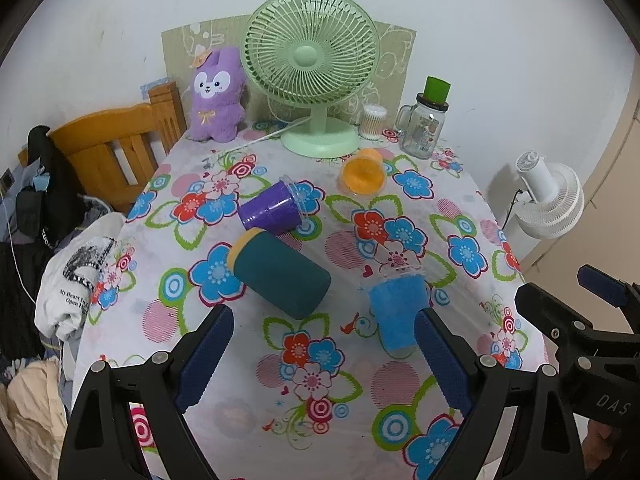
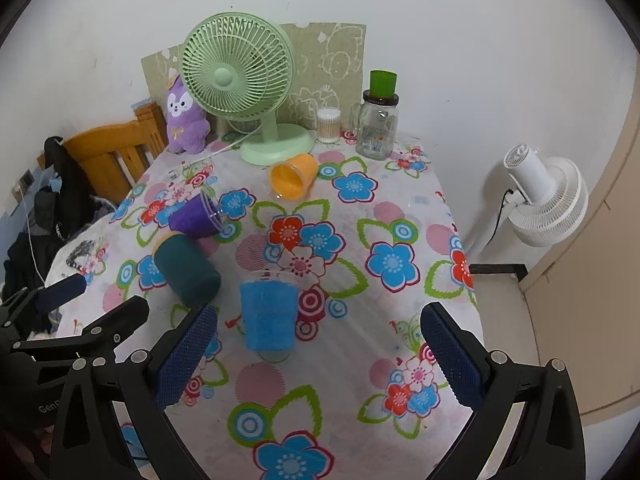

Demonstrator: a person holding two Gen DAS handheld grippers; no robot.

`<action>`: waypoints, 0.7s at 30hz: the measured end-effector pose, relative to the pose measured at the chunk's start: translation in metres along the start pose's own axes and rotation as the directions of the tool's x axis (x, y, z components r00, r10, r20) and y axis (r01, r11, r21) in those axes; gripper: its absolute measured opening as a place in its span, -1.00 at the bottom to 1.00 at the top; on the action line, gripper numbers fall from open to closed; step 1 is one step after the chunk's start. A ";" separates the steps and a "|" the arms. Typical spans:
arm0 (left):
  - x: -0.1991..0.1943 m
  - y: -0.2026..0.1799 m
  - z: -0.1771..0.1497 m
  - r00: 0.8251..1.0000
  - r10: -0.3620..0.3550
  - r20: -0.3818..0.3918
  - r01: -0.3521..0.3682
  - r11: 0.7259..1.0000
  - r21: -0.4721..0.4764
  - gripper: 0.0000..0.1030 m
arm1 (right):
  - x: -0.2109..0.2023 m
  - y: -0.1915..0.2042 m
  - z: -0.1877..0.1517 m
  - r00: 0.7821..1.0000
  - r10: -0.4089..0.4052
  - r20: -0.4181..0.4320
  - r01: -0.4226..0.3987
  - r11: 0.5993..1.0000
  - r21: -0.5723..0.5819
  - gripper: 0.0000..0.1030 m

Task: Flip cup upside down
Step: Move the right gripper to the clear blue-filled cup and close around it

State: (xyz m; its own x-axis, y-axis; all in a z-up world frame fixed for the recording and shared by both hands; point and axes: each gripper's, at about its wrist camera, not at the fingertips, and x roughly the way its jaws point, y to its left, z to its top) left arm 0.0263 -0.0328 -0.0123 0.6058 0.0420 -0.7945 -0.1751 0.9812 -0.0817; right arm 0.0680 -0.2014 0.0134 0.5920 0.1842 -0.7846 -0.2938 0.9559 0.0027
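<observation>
Several cups are on the floral tablecloth. A blue cup stands upright with its clear rim up. A dark teal cup lies on its side. A purple cup and an orange cup also lie on their sides. My left gripper is open and empty, just short of the teal and blue cups. My right gripper is open and empty, with the blue cup just ahead between its fingers.
A green desk fan, a purple plush toy, a glass jar with a green lid and a cotton swab box stand at the table's back. A wooden chair is left, a white fan right.
</observation>
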 end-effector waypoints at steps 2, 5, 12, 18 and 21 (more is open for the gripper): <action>0.006 -0.006 0.001 1.000 0.007 -0.009 -0.007 1.000 -0.011 0.81 | 0.005 -0.006 0.002 1.000 0.010 -0.008 -0.010 1.000 -0.005 0.99; 0.014 -0.013 0.001 1.000 0.015 -0.017 -0.016 1.000 -0.025 0.81 | 0.015 -0.017 0.006 0.999 0.023 -0.022 -0.023 1.000 -0.007 0.99; 0.043 -0.035 -0.004 0.998 0.027 -0.054 -0.030 0.999 -0.046 0.81 | 0.039 -0.039 0.008 0.999 0.031 -0.040 -0.031 0.999 -0.018 0.99; 0.070 -0.052 -0.010 0.995 0.025 -0.098 -0.030 0.998 -0.054 0.81 | 0.065 -0.052 0.006 0.996 0.039 -0.075 -0.041 0.999 -0.027 0.99; 0.084 -0.061 -0.013 0.993 0.023 -0.113 -0.029 0.998 -0.051 0.81 | 0.079 -0.056 0.004 0.994 0.045 -0.095 -0.047 0.999 -0.020 0.99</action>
State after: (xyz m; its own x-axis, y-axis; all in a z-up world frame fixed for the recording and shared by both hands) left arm 0.0778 -0.0915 -0.0819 0.5101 0.0434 -0.8590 -0.2324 0.9685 -0.0890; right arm 0.1340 -0.2394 -0.0458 0.5039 0.2042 -0.8393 -0.3360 0.9415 0.0274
